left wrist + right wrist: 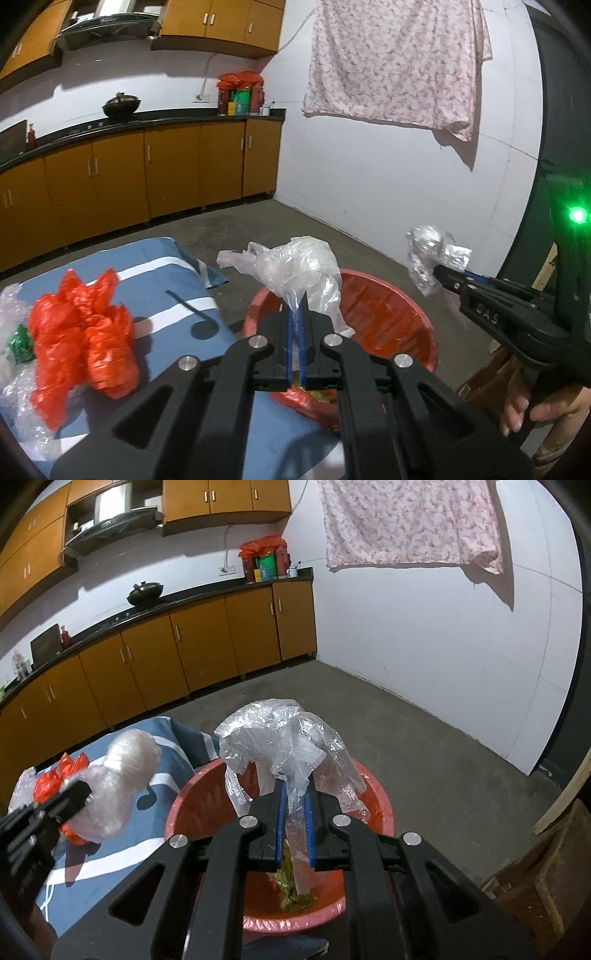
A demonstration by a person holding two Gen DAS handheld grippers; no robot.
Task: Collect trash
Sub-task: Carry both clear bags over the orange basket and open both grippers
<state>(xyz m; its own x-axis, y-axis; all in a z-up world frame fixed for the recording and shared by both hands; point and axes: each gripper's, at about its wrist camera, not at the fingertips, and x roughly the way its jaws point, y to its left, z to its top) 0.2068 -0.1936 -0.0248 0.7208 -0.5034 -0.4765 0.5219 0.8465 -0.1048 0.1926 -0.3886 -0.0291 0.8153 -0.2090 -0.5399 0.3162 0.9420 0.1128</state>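
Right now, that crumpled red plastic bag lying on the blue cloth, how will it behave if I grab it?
The red plastic bag looks thin and crinkled, so probably floppy and very light. It may spring open or slip unless pinched at a bunched fold. Unlikely to roll, fragile only in that it could tear.

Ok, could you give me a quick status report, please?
Left gripper shut on clear bag. Right gripper shut on plastic wrap. Both over red basin. Path clear.

Red basin [192, 805] mouth open above; red bag pile [81, 328] crowds cloth.
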